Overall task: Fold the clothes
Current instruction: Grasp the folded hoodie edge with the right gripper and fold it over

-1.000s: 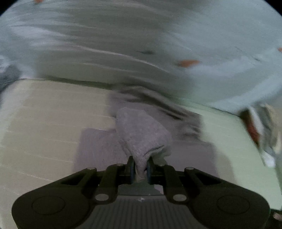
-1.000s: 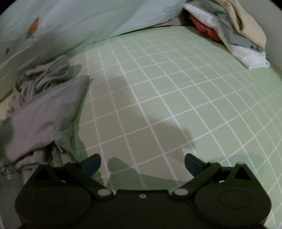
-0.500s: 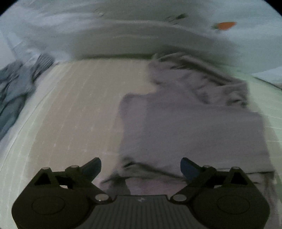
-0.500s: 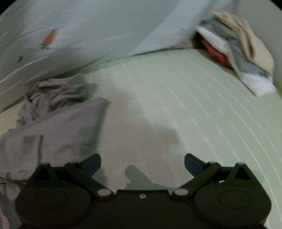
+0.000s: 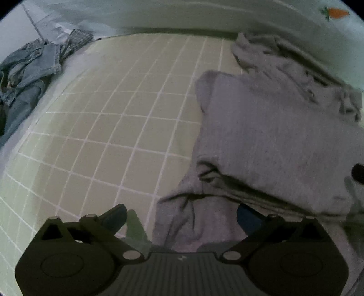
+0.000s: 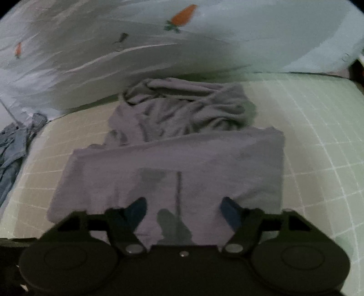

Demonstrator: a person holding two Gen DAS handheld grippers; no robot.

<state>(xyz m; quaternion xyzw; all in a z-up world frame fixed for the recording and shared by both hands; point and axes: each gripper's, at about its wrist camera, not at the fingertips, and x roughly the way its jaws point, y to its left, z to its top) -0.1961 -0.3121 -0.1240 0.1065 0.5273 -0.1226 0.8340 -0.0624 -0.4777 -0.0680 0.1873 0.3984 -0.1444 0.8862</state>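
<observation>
A grey garment (image 5: 273, 136) lies on the green checked sheet (image 5: 113, 125), its near part folded flat and its far part crumpled (image 6: 186, 107). In the left wrist view my left gripper (image 5: 180, 215) hangs over the garment's rumpled near-left edge. Its jaws are opening wide; loose cloth lies under the gap and neither pad presses on it. In the right wrist view my right gripper (image 6: 183, 207) points down over the flat folded panel (image 6: 182, 159). Its jaws are closing, still apart, with the cloth below them and nothing pinched.
Denim clothes (image 5: 27, 68) are heaped at the sheet's far left edge, also in the right wrist view (image 6: 11, 148). Pale bedding with carrot prints (image 6: 182, 20) rises behind the garment. Bare checked sheet (image 6: 318, 136) stretches right of the garment.
My left gripper let go of the grey fold it pinched, opened wide and sank toward the garment's near edge. My right gripper swung left from bare sheet to over the garment, jaws narrowing.
</observation>
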